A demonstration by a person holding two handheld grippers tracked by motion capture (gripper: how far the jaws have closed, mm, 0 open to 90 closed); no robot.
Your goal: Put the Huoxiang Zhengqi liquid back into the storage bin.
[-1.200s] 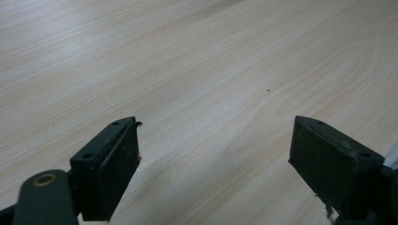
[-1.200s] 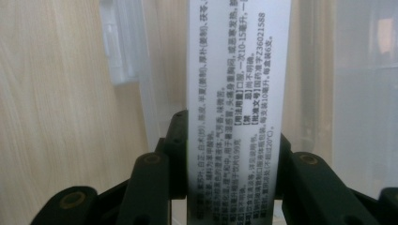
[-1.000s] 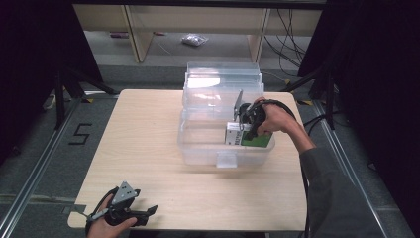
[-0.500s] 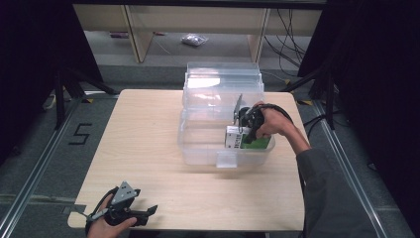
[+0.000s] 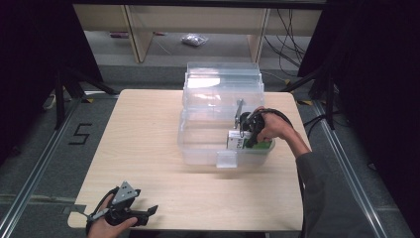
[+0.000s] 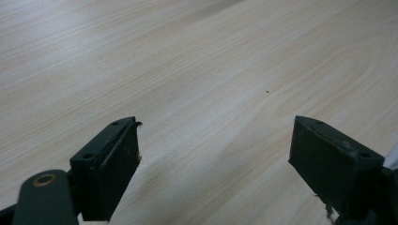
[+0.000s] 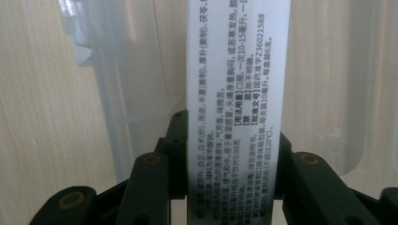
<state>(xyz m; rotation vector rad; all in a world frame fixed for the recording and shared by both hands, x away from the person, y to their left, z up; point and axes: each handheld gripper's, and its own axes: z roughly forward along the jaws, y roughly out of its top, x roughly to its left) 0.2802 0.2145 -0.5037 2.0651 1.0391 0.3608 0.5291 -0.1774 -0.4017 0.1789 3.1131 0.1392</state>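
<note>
The right gripper (image 5: 246,130) is inside the clear plastic bin (image 5: 198,148), at its right end, with the hand wrapped around it from the right. Its jaws are clamped on a white-and-green carton (image 5: 237,141). In the right gripper view the carton (image 7: 232,93) stands lengthwise between the two black jaws, its narrow white face covered in small black print, with a thin green edge at the left pad. Both pads press flat on the carton's sides. The bin's clear wall and the pale wood under it lie behind the carton in that view.

In the high view the carton sits low in the bin's near right corner, close to the near wall. Whether it rests on the bin floor cannot be told. The bin stands on the far right half of the counter (image 5: 143,134); its hinged clear lid (image 5: 223,82) is thrown back on the far side. A small clear latch tab (image 5: 227,159) projects from the near wall.

The left gripper (image 5: 131,214) lies at the near left edge of the counter, held in the left hand, well apart from the bin. In the left gripper view its jaws stand wide apart over bare wood, nothing between them.
</note>
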